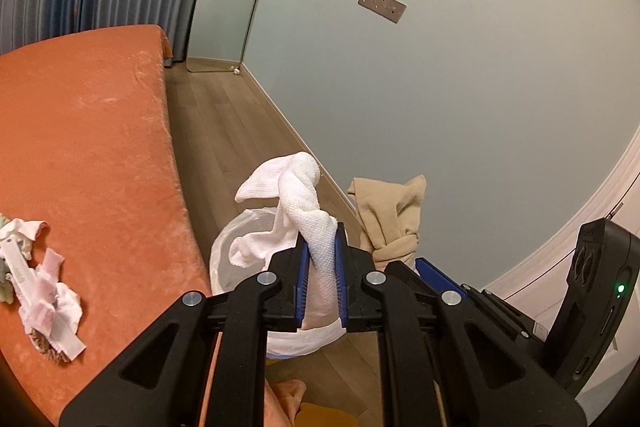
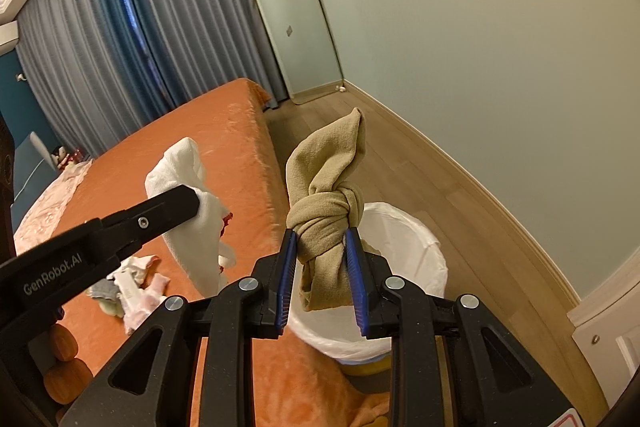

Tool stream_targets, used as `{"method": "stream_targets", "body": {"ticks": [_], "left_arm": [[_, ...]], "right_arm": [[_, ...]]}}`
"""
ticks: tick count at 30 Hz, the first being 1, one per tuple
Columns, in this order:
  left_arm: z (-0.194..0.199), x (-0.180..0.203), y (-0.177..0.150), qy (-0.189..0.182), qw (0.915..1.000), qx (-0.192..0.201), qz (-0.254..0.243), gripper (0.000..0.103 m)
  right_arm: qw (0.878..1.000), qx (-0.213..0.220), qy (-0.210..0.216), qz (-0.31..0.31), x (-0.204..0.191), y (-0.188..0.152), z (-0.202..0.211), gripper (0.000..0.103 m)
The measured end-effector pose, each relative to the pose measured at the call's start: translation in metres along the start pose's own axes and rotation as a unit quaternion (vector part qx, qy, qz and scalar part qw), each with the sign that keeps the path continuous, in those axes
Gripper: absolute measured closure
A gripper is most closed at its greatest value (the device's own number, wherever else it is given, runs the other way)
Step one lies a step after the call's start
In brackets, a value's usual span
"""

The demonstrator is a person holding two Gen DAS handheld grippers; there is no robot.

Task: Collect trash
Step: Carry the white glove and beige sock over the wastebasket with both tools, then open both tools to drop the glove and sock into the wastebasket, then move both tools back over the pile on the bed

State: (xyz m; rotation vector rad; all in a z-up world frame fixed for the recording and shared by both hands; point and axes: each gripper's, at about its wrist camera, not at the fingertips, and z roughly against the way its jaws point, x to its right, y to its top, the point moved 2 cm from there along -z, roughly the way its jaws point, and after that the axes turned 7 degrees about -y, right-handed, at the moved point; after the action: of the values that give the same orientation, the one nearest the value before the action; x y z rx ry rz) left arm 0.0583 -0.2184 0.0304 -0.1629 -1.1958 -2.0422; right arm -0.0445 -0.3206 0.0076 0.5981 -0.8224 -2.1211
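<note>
My left gripper (image 1: pixel 320 251) is shut on a white textured cloth (image 1: pixel 296 195) and holds it above the white-lined trash bin (image 1: pixel 224 251) on the floor beside the bed. My right gripper (image 2: pixel 322 247) is shut on a knotted beige cloth (image 2: pixel 328 187) and holds it over the same bin (image 2: pixel 416 251). The beige cloth also shows in the left wrist view (image 1: pixel 392 219), and the white cloth (image 2: pixel 180 163) and the left gripper's arm (image 2: pixel 120 231) show in the right wrist view. More trash, crumpled tissues and wrappers (image 1: pixel 40 291), lies on the orange bed; it also shows in the right wrist view (image 2: pixel 132 287).
The orange bed (image 1: pixel 88 131) fills the left. A wood floor strip (image 1: pixel 224 115) runs between the bed and the pale wall (image 1: pixel 440 87). A leaning mirror (image 2: pixel 296 23) and grey curtains (image 2: pixel 120 47) stand at the far end. A white door frame (image 2: pixel 600 311) is at the right.
</note>
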Motion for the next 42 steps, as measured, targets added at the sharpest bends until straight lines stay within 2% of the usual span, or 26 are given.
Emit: {"method": "stream_targets", "body": {"ticks": [7, 8, 9, 10, 11, 12, 13, 17, 25, 42], "left_arm": [[-0.036, 0.003, 0.008, -0.006, 0.9999, -0.014, 0.002, 0.089], [-0.039, 0.001, 0.008, -0.007, 0.9999, -0.014, 0.004, 0.083], [-0.042, 0.000, 0.009, -0.002, 0.9999, -0.012, 0.007, 0.067], [-0.043, -0.002, 0.010, 0.007, 0.9999, -0.008, 0.010, 0.056], [-0.043, -0.004, 0.011, 0.021, 0.9997, -0.001, 0.014, 0.038], [-0.041, -0.008, 0.011, 0.036, 0.9991, 0.011, 0.020, 0.034], [-0.039, -0.011, 0.011, 0.042, 0.9987, 0.016, 0.023, 0.034], [-0.033, -0.023, 0.011, 0.058, 0.9977, 0.014, 0.034, 0.034], [0.003, -0.045, -0.001, 0.101, 0.9936, 0.030, 0.040, 0.034], [0.090, -0.105, -0.029, 0.166, 0.9807, 0.059, 0.084, 0.034]], "right_arm": [[1.000, -0.014, -0.008, -0.009, 0.011, 0.003, -0.024, 0.079], [1.000, -0.015, -0.009, -0.008, 0.010, 0.003, -0.027, 0.078], [1.000, -0.015, -0.009, -0.007, 0.009, 0.003, -0.030, 0.076], [1.000, -0.012, -0.014, -0.007, 0.009, 0.004, -0.032, 0.071], [1.000, -0.011, -0.018, -0.006, 0.008, 0.003, -0.034, 0.066], [1.000, -0.010, -0.020, -0.007, 0.006, 0.003, -0.034, 0.054], [1.000, -0.006, -0.026, -0.008, 0.006, 0.001, -0.034, 0.047], [1.000, -0.010, -0.027, -0.009, 0.004, -0.003, -0.033, 0.044], [1.000, -0.012, -0.021, 0.003, -0.009, -0.004, -0.024, 0.036], [0.998, -0.016, 0.016, 0.056, -0.086, -0.030, 0.003, 0.031]]}}
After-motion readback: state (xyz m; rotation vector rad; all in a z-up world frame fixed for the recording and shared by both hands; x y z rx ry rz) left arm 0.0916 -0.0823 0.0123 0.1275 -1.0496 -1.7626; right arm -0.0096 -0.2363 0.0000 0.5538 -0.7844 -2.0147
